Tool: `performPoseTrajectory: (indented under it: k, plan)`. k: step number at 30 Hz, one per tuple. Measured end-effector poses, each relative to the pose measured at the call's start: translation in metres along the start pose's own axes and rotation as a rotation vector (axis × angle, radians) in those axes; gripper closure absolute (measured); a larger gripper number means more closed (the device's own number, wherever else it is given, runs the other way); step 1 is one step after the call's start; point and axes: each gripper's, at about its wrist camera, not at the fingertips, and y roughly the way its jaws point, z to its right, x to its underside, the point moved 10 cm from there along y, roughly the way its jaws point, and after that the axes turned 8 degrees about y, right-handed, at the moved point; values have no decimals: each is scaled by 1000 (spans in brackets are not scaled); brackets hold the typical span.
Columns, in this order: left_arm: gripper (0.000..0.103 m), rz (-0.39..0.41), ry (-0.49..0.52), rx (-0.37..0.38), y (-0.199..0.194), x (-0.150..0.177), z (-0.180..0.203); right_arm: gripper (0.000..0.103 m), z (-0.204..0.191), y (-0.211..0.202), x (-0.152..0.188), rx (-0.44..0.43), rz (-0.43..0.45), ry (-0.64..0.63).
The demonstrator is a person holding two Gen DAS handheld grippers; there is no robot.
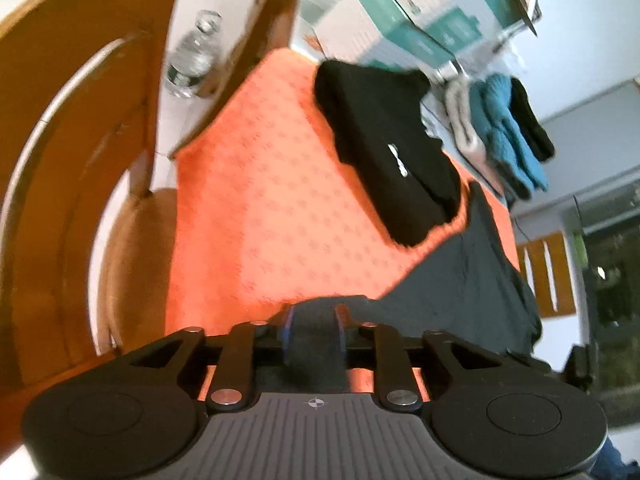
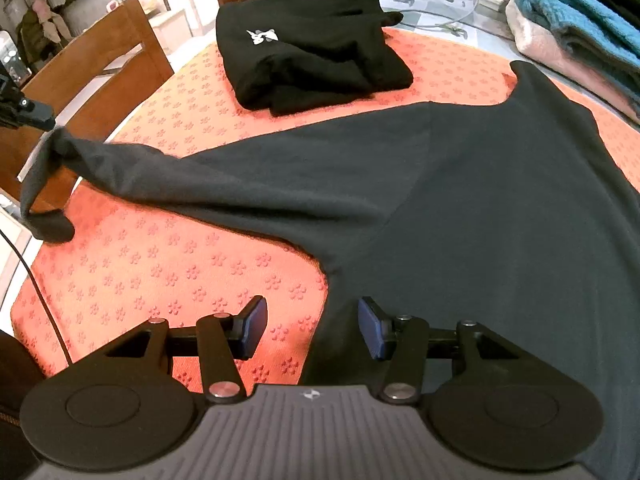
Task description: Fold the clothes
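Two hand-held grippers tilted down: left [image 1: 314,332] pinching dark sleeve [image 2: 132,168], right [image 2: 312,326] agape.

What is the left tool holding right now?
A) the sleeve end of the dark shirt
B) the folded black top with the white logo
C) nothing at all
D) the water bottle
A: the left tool has dark cloth pinched between its pads, and the right view shows the sleeve of the dark shirt lifted off the orange cloth toward it.
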Motion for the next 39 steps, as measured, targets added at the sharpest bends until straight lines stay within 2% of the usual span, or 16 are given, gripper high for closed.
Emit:
performPoseTrajectory:
  k: [4, 8, 10, 12, 16, 20, 25, 26, 27, 28, 29, 30, 32, 34, 36, 39]
  plan:
    - [69, 49, 60, -69, -12, 10, 4, 46, -1, -1, 3, 5, -4, -6]
    - [60, 51, 123, -131, -16, 40, 15, 46, -1, -1, 2, 17, -1, -18]
    - [55, 52, 126, -152, -18, 57, 22, 46, -2, 0, 1, 21, 0, -27]
    - [44, 60, 119, -172, -19, 73, 29, 46, -3, 1, 0, 27, 2, -41]
    - [36, 82, 100, -214, -15, 96, 41, 46, -6, 4, -3, 38, 5, -71]
    - [33, 120, 76, -292, -6, 101, 43, 46, -6, 9, -9, 45, 14, -81]
    - [33, 122, 93, -392, 9, 101, 45, 47, -3, 16, -16, 67, 21, -86]
    - [37, 116, 100, -414, 11, 102, 43, 47, -3, 18, -17, 70, 20, -86]
    - [55, 115, 108, -429, 12, 102, 42, 48, -2, 20, -17, 73, 18, -86]
    - [65, 117, 119, -430, 10, 102, 42, 49, -2, 21, -17, 79, 16, -89]
    - [85, 120, 128, -431, 8, 101, 41, 52, -2, 23, -17, 86, 15, -95]
    - [93, 126, 130, -426, 4, 100, 39, 55, -1, 23, -17, 93, 18, -103]
    - [95, 146, 123, -422, -10, 93, 33, 59, 0, 23, -17, 100, 26, -111]
    - [96, 166, 110, -416, -28, 83, 26, 83, 2, 22, -17, 111, 33, -110]
    - [96, 189, 96, -415, -48, 71, 18, 93, 3, 20, -18, 114, 35, -116]
    - [96, 201, 69, -403, -75, 56, 6, 95, 3, 8, -20, 111, 44, -138]
